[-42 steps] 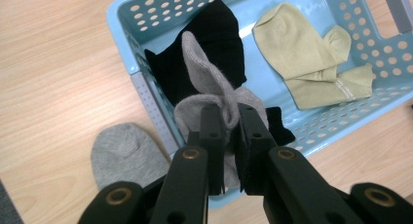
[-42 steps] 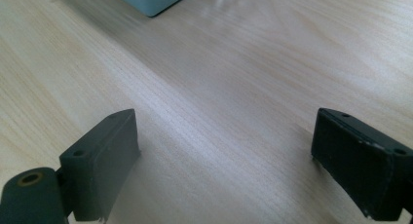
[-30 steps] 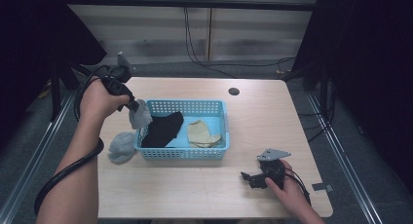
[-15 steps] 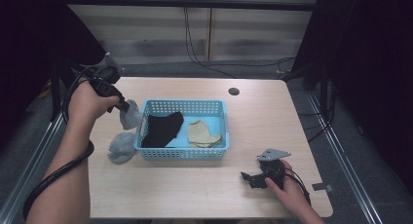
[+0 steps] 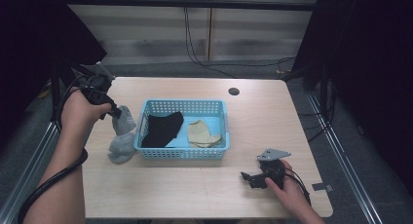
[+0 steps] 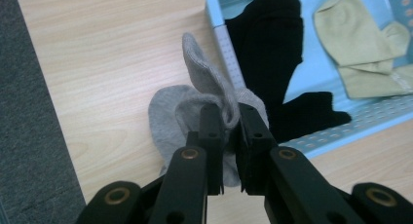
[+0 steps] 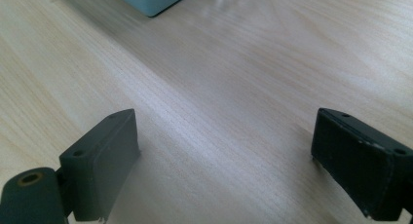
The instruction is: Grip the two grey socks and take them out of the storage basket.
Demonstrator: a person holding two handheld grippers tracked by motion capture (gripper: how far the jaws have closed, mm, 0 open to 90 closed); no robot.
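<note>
Grey sock [image 6: 204, 95] hangs pinched in the left tongs [image 6: 228, 121], just beside the blue basket [image 5: 182, 153]. Right tongs [image 7: 224, 160] rest spread wide on the desk [image 5: 263, 117].

Left of your basket [image 5: 184, 153] lies one sock [image 5: 121, 147]; two more socks [image 5: 162, 128] [image 5: 202, 133] sit inside it.

In the left gripper view, the closed jaws of the left gripper [image 6: 229, 131] cover the pinched fold of the grey sock [image 6: 204, 78], and the lower end of the sock is lost behind them toward 6 o'clock. The blue basket [image 6: 221, 36] is cut off by the frame's edge from 12 to 3 o'clock, along with the top of the black sock [image 6: 272, 44]. In the right gripper view, a blurred basket corner [image 7: 156, 2] is clipped at 12 o'clock.
</note>
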